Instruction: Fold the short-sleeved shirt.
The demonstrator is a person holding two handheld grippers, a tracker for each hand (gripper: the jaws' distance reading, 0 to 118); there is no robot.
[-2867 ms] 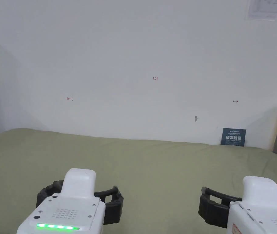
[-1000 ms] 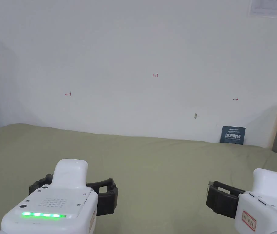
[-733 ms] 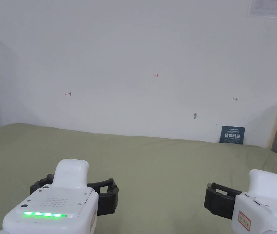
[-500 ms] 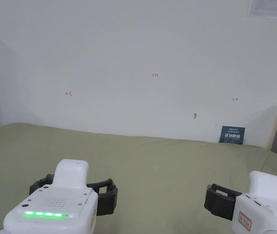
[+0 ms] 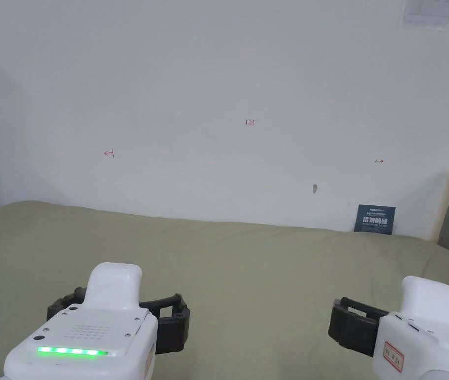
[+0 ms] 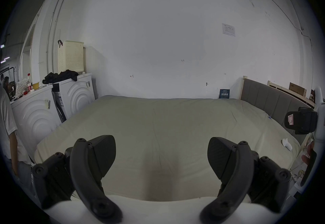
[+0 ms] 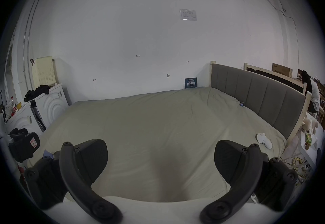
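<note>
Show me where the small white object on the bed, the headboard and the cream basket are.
small white object (image 7: 264, 140): right gripper view, its middle.
headboard (image 7: 260, 97): right gripper view, grey padded panel.
cream basket (image 6: 70, 56): left gripper view, perforated front.

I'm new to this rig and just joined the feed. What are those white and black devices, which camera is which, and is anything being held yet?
They are two handheld grippers with black jaws. The head view looks down from the person's head at the left gripper and right gripper. The other two cameras ride on the grippers, each looking out between its own jaws: left gripper, right gripper. Both stand open and hold nothing. Below is a green-covered bed with a small white object near its right edge. I see no shirt on it.
</note>
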